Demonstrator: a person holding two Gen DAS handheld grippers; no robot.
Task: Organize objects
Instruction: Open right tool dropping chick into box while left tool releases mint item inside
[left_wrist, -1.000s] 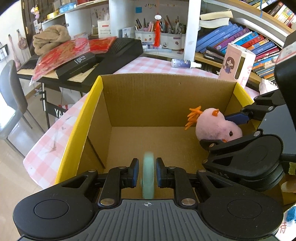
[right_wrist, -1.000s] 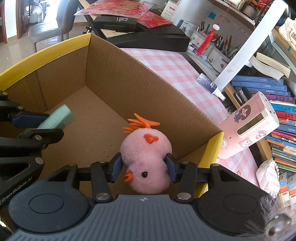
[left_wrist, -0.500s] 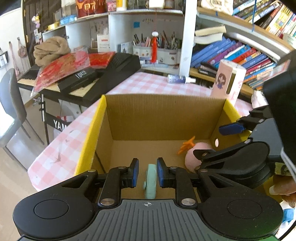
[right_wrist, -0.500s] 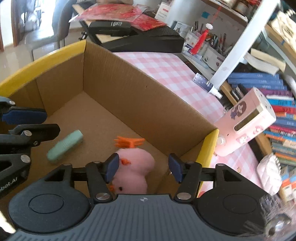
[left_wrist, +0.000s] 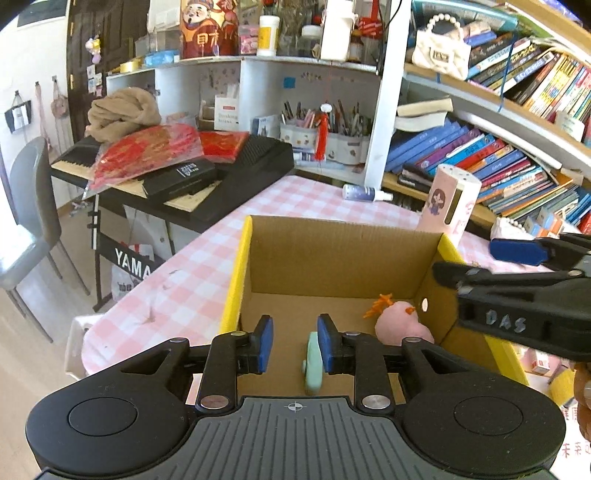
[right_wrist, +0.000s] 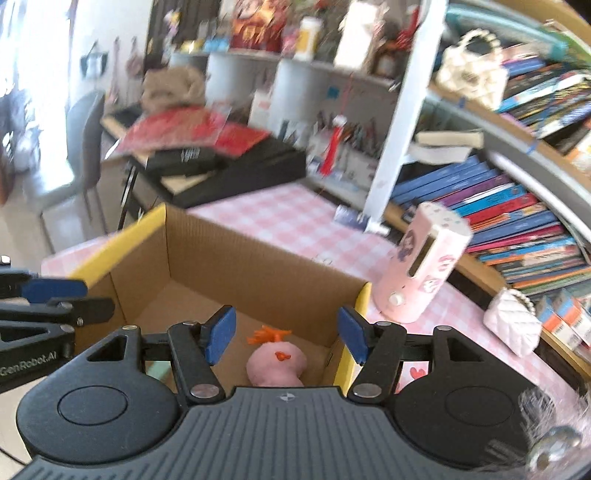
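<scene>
- Left gripper (left_wrist: 291, 341): jaws parted, nothing gripped; the mint green roller (left_wrist: 313, 363) is seen lying on the cardboard box (left_wrist: 332, 254) floor below its right finger.
- Right gripper (right_wrist: 286, 332): spread wide, nothing held; the pink chick plush (right_wrist: 277, 365) is sat in the box corner directly below it.

- Cardboard box (left_wrist: 332, 254): matt brown corrugated board, yellow rims.
- Pink chick toy (left_wrist: 400, 323): fuzzy plush.
- Tabletop (left_wrist: 177, 291): pink checked cloth.
- Left hand-held gripper (left_wrist: 294, 343): matt black ribbed plastic, blue pads.
</scene>
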